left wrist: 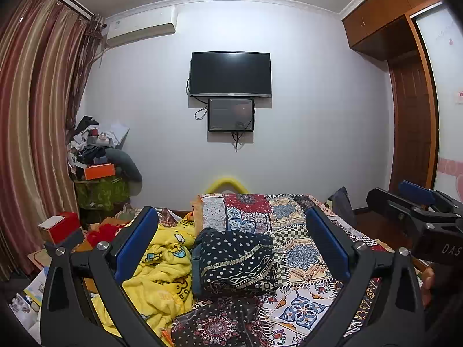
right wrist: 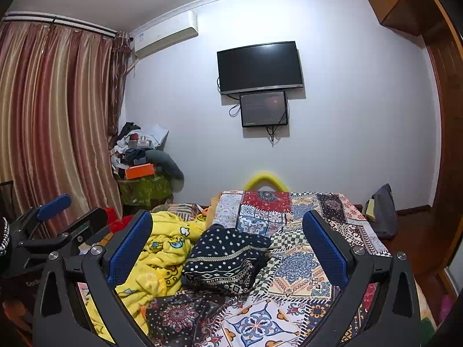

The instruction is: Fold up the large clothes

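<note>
Both grippers' fingers (left wrist: 136,240) (right wrist: 324,248) spread empty above patchwork bedspread (left wrist: 301,257), television (left wrist: 230,73) ahead.

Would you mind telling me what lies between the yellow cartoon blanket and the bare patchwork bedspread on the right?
A folded navy polka-dot garment lies between the yellow blanket and the patchwork bedspread, resting on the bedspread; both wrist views show it.

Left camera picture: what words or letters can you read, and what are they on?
"DAS": white letters on the black body of the right tongs, cut off by the picture edge.
Yellow blanket: dark letters near its top edge, too folded to read.
Air conditioner: a sticker, too small to read.
TV: brand mark on bottom edge, too small to read.
</note>
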The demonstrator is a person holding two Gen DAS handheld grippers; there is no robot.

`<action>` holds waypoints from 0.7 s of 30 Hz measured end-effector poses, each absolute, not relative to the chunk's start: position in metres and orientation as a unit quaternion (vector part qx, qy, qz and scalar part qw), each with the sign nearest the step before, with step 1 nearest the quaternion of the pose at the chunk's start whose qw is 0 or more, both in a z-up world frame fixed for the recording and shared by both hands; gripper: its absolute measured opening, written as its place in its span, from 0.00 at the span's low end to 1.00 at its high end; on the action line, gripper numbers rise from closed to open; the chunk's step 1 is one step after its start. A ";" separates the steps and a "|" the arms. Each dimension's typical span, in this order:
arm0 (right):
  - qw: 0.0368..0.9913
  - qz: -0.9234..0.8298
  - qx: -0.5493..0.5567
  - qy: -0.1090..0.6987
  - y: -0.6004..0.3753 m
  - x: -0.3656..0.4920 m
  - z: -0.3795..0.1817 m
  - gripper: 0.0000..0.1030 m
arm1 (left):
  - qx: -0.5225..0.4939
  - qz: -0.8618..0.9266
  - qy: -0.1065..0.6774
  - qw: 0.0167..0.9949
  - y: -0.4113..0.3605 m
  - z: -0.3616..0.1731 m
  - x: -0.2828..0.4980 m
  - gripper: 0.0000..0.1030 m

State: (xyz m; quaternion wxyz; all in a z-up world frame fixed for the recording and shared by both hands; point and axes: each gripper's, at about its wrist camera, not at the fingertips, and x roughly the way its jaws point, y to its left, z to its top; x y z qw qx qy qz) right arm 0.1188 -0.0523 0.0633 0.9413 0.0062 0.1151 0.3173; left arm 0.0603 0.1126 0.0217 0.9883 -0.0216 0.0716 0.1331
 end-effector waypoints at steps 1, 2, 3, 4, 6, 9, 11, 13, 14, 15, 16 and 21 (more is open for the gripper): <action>0.941 0.317 0.007 0.116 -0.053 0.119 0.063 1.00 | -0.022 0.132 0.072 0.988 0.113 0.021 0.061 1.00; 0.941 0.317 0.008 0.116 -0.052 0.119 0.063 1.00 | -0.022 0.131 0.072 0.988 0.113 0.021 0.061 0.99; 0.941 0.316 0.008 0.117 -0.052 0.119 0.063 1.00 | -0.022 0.131 0.073 0.988 0.114 0.021 0.061 0.99; 0.942 0.316 0.009 0.117 -0.053 0.119 0.063 1.00 | -0.023 0.131 0.073 0.988 0.114 0.021 0.061 0.99; 0.942 0.315 0.009 0.119 -0.052 0.119 0.063 1.00 | -0.025 0.129 0.073 0.989 0.115 0.021 0.062 0.99; 0.942 0.314 0.008 0.119 -0.052 0.120 0.063 1.00 | -0.028 0.126 0.073 0.989 0.116 0.021 0.062 1.00; 0.942 0.315 0.006 0.120 -0.052 0.120 0.064 1.00 | -0.028 0.126 0.074 0.989 0.115 0.021 0.063 0.99; 0.942 0.313 0.006 0.119 -0.052 0.120 0.064 1.00 | -0.028 0.124 0.074 0.989 0.115 0.021 0.063 0.99; 0.942 0.313 0.007 0.118 -0.053 0.120 0.063 1.00 | -0.029 0.124 0.074 0.989 0.115 0.021 0.063 0.99; 0.942 0.313 0.008 0.118 -0.053 0.120 0.064 1.00 | -0.030 0.122 0.074 0.989 0.115 0.021 0.062 0.99; 0.942 0.313 0.009 0.118 -0.054 0.120 0.064 1.00 | -0.031 0.121 0.074 0.989 0.114 0.022 0.062 0.99; 0.943 0.312 0.012 0.114 -0.056 0.121 0.066 1.00 | -0.033 0.116 0.081 0.989 0.115 0.022 0.064 1.00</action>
